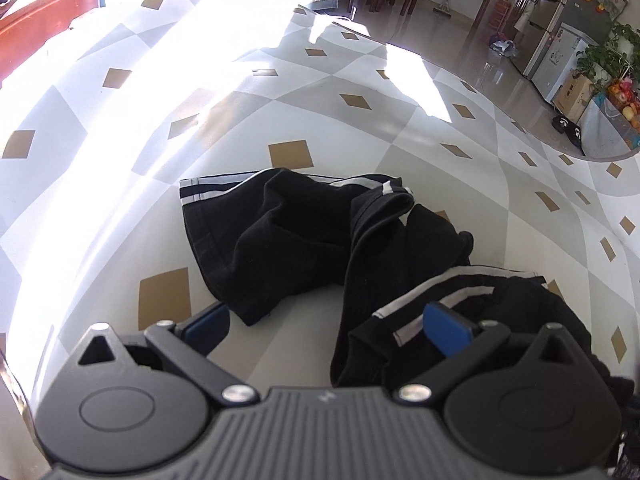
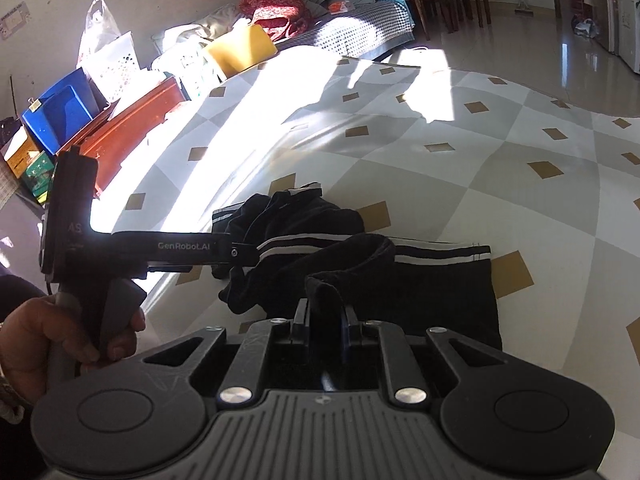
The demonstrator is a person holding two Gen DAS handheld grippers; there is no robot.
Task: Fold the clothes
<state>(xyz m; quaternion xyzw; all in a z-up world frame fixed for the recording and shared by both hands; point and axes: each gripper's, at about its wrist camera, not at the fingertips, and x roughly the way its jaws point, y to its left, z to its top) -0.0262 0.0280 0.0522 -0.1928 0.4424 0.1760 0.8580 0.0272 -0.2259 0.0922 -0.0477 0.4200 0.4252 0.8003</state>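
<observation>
Already the right gripper [image 2: 325,314] pinches the black shorts [image 2: 400,280]; their striped hem runs toward three o'clock, while the left gripper [image 1: 328,320] gapes, empty.

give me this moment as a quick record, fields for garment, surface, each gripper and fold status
garment: black pants with white side stripes, crumpled
surface: checkered tablecloth with tan diamonds, partly in bright sunlight
left gripper: open, jaws wide apart, low over the near end of the pants, right blue pad against a striped leg, nothing pinched
right gripper: shut on a bunched fold of the black fabric
fold status: not yet folded; legs twisted and overlapping
background: red wooden furniture and a yellow box beyond the table
</observation>
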